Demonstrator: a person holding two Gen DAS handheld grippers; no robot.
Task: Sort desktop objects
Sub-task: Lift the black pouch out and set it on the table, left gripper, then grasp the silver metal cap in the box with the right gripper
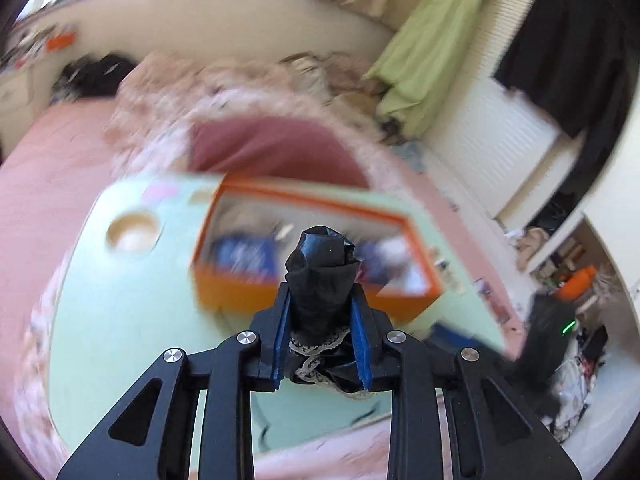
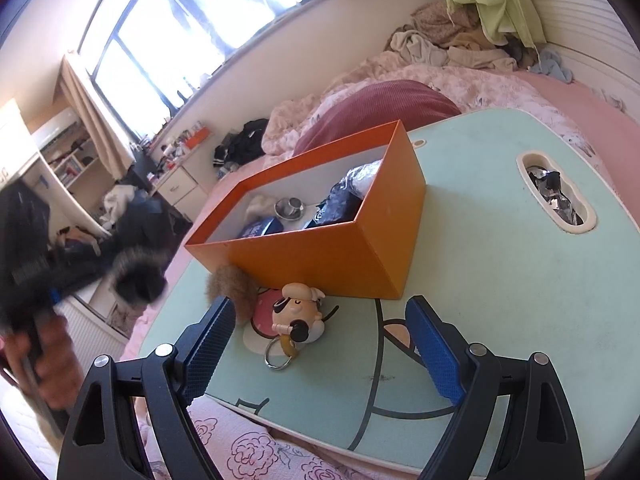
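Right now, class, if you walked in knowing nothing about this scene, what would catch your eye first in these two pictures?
The orange box stands out first, open on the pale green lap table, with small items inside. In front of it, between the open fingers of the right gripper, lies a cartoon figure keychain beside a brown fur pompom. The left gripper is shut on a black fabric bundle edged with lace.

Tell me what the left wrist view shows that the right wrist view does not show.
Only the left wrist view shows the left gripper shut on a crumpled black fabric item with lace trim, and a round cup hole. Only the right wrist view shows the open right gripper, a cartoon figure keychain with metal ring, a brown fur pompom and an oval slot. Both show the orange cardboard box on the mint-green lap table.
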